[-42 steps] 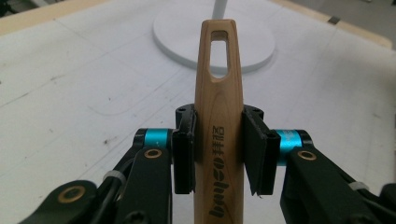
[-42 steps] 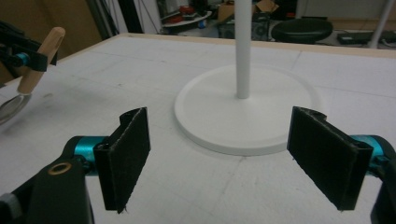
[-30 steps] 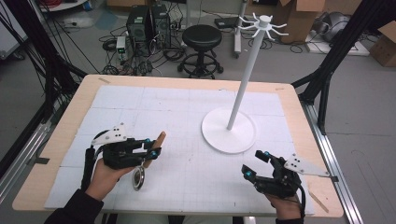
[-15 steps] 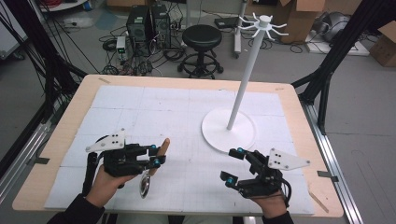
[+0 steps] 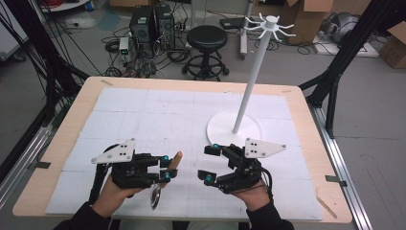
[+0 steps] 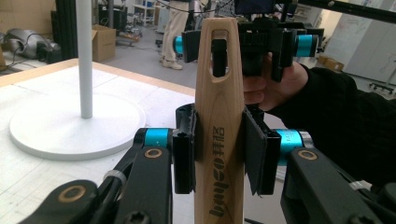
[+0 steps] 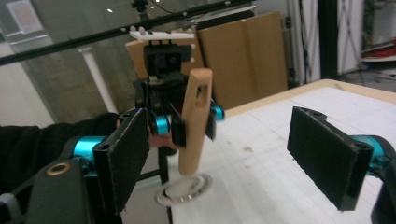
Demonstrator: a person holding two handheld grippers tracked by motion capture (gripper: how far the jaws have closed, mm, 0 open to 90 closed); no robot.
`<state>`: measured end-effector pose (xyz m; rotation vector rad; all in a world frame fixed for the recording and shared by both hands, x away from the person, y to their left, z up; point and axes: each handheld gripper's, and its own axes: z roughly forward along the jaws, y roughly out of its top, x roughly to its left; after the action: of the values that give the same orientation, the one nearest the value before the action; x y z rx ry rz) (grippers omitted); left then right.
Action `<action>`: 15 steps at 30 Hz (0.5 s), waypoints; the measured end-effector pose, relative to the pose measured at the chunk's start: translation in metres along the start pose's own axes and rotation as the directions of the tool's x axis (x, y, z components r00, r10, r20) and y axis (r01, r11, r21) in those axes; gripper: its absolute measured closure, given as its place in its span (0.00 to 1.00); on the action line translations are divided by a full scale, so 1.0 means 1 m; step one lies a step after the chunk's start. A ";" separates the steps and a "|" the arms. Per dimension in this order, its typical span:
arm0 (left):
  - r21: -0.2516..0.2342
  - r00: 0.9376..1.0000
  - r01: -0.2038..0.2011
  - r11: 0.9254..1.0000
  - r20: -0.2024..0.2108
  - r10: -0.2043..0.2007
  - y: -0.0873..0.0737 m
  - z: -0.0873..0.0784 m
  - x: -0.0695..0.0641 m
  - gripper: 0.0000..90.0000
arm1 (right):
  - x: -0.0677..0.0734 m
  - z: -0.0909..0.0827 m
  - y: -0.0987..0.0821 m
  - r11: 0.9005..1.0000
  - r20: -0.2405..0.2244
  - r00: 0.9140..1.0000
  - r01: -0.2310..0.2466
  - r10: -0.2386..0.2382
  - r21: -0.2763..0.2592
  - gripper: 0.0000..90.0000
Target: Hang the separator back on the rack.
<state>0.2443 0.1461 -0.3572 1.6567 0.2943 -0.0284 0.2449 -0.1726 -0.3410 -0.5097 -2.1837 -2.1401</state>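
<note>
**Left fingers clamp the spoon, right fingers wide apart**

Your left gripper (image 5: 165, 166) pinches the wooden-handled spoon (image 5: 168, 173) mid-handle, bowl hanging low over the table (image 5: 62, 129). At its 3 o'clock, your right gripper (image 5: 207, 163) has just been closing slightly, nothing between its fingers. Farther off at 1 o'clock stands the white rack (image 5: 249, 86).

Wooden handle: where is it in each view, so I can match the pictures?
High view: handle low centre-left, in the left claw.
Left gripper view: centre, upright, clamped between the pads.
Right gripper view: centre-left, held by the far claw.
Shared landmark: white stand.
</note>
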 end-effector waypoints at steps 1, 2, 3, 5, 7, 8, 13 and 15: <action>-0.001 1.000 -0.001 1.000 0.004 0.001 0.000 0.001 0.000 0.75 | 0.000 0.003 0.001 1.000 -0.014 1.000 0.010 -0.010 0.003 0.28; 0.001 1.000 -0.006 1.000 0.008 0.006 0.000 0.001 -0.001 0.75 | 0.001 0.005 0.002 1.000 -0.020 1.000 0.014 -0.014 0.003 0.29; 0.001 1.000 -0.006 1.000 0.010 0.006 -0.001 0.002 -0.001 0.75 | 0.001 0.008 0.004 1.000 -0.031 0.999 0.015 -0.015 0.003 0.30; 0.002 1.000 -0.010 1.000 0.019 0.010 -0.001 0.003 -0.002 0.75 | 0.002 0.011 0.005 1.000 -0.049 0.999 0.019 -0.019 0.001 0.34; -0.007 0.999 -0.002 1.000 0.038 0.003 -0.001 0.004 -0.002 0.75 | 0.002 0.015 0.007 1.000 -0.065 0.998 0.027 -0.026 0.003 0.36; -0.012 0.999 -0.003 1.000 0.049 0.003 -0.001 0.005 -0.003 0.75 | 0.001 0.017 0.007 1.000 -0.069 0.997 0.030 -0.029 0.002 0.36; -0.020 0.998 -0.004 1.000 0.067 0.005 -0.001 0.005 -0.004 0.75 | 0.002 0.026 0.008 0.999 -0.104 0.994 0.032 -0.031 0.008 0.40; -0.018 0.997 -0.007 1.000 0.075 0.009 -0.001 0.006 -0.005 0.75 | 0.002 0.029 0.008 0.999 -0.121 0.992 0.039 -0.037 0.009 0.43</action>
<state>0.2406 0.1393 -0.3583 1.6354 0.2301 -0.0818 0.2505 -0.1436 -0.3342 -0.3309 -2.1560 -2.1161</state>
